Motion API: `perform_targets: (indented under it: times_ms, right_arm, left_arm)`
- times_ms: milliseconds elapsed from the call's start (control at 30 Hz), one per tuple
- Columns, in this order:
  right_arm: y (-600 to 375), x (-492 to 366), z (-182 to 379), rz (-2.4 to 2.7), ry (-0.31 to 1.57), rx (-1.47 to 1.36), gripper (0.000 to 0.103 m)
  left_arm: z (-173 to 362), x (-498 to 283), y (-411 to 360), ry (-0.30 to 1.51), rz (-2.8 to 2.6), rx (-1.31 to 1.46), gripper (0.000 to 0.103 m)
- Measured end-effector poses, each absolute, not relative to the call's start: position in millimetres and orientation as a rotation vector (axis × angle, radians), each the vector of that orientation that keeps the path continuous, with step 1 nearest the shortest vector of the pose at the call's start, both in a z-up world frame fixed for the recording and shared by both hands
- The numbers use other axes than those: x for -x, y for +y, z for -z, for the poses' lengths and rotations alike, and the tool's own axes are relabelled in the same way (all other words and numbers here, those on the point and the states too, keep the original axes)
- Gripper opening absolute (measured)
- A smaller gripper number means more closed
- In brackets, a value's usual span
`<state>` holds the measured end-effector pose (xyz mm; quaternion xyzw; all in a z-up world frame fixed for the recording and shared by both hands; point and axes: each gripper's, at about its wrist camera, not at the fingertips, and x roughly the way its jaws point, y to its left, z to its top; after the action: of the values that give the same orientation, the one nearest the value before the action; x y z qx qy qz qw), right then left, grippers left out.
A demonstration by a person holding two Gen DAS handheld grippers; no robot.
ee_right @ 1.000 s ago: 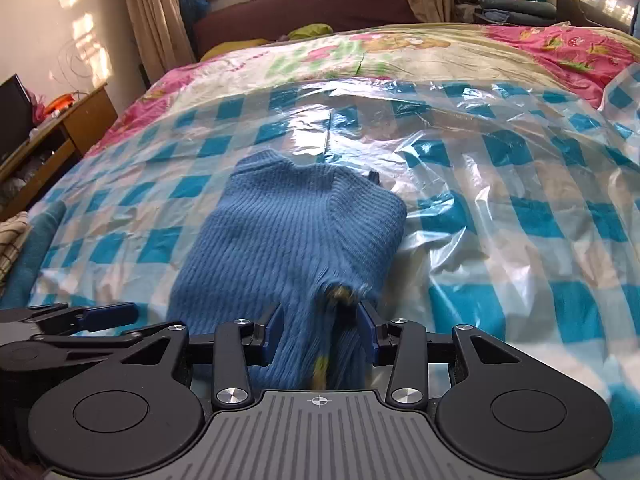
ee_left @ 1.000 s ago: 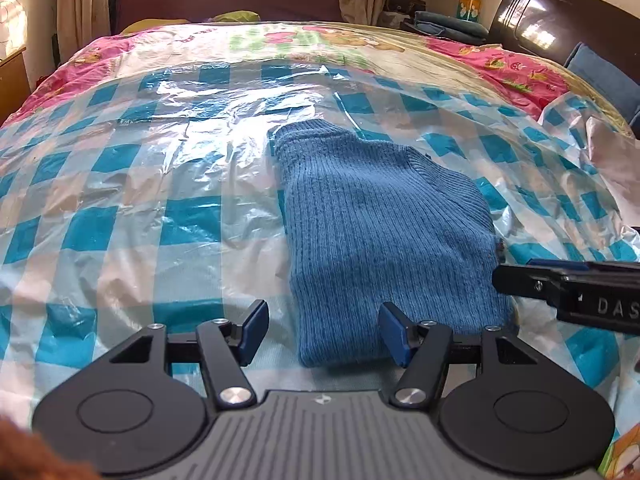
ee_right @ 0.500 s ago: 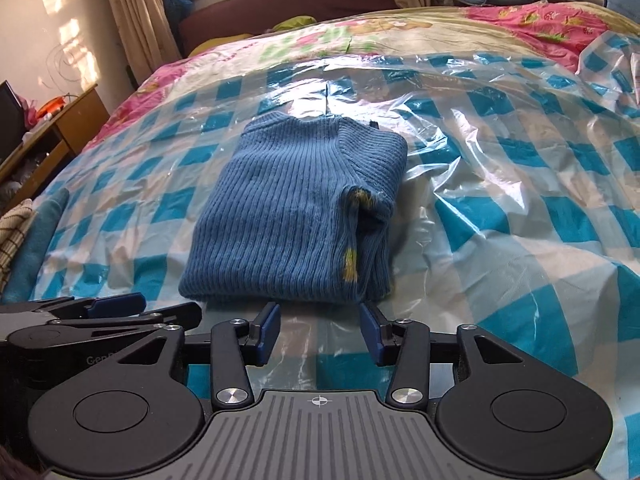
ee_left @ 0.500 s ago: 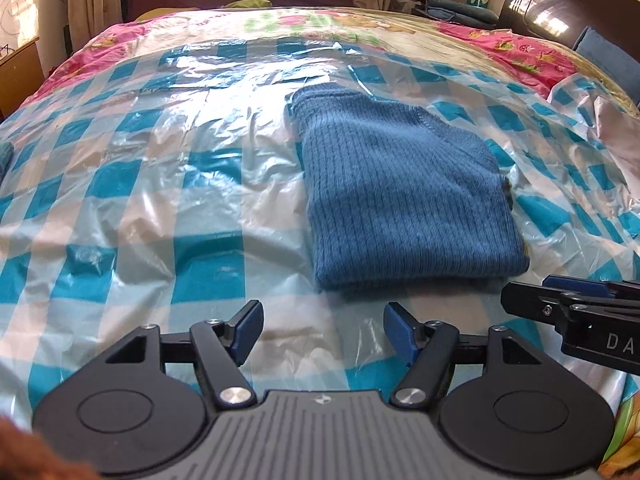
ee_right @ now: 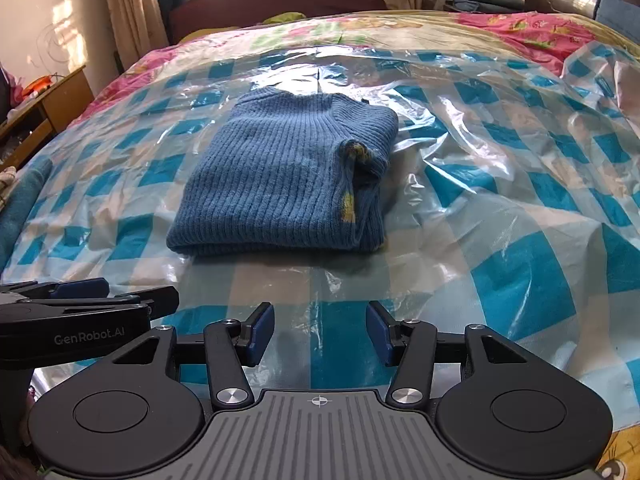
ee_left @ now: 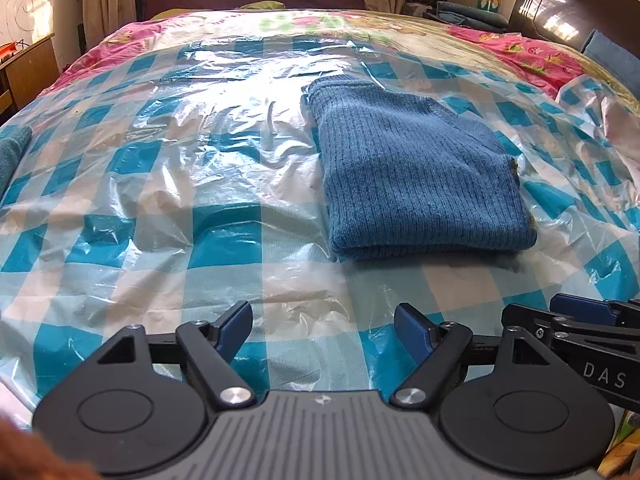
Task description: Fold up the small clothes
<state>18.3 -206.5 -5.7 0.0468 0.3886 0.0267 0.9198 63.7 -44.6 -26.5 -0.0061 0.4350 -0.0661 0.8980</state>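
Note:
A folded blue ribbed sweater (ee_left: 416, 176) (ee_right: 280, 176) lies flat on the checked plastic sheet (ee_left: 160, 184) (ee_right: 520, 200) covering the bed. Bits of yellow show at its right-hand folded edge. My left gripper (ee_left: 323, 330) hovers short of the sweater's near edge, its jaws opening with nothing between them. My right gripper (ee_right: 320, 334) is likewise pulled back from the sweater, its jaws opening and empty. Each gripper shows at the edge of the other's view: the right gripper (ee_left: 580, 316) and the left gripper (ee_right: 84, 292).
A floral quilt (ee_left: 320, 24) lies under the plastic. A dark headboard (ee_left: 560, 12) and blue pillow (ee_left: 612, 56) are at the right, a wooden cabinet (ee_right: 48, 100) at the left, and folded blue cloth (ee_left: 12, 148) at the bed's left edge.
Both grippers let go of the sweater's near edge, drew back toward the bed's front and opened wider. The sweater now lies folded and untouched.

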Motion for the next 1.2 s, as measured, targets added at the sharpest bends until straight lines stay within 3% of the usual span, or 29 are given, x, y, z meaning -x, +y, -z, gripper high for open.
perform_targets:
  times_ms: [633, 1200]
  right_arm:
    - [-209, -15, 8, -0.05, 0.794, -0.111, 0.059]
    - [-211, -16, 12, -0.037, 0.809, -0.113, 0.061]
  left_arm:
    - [27, -61, -54, 0.909, 0.103, -0.041, 0.097]
    - [25, -59, -60, 0.918, 0.084, -0.087, 0.098]
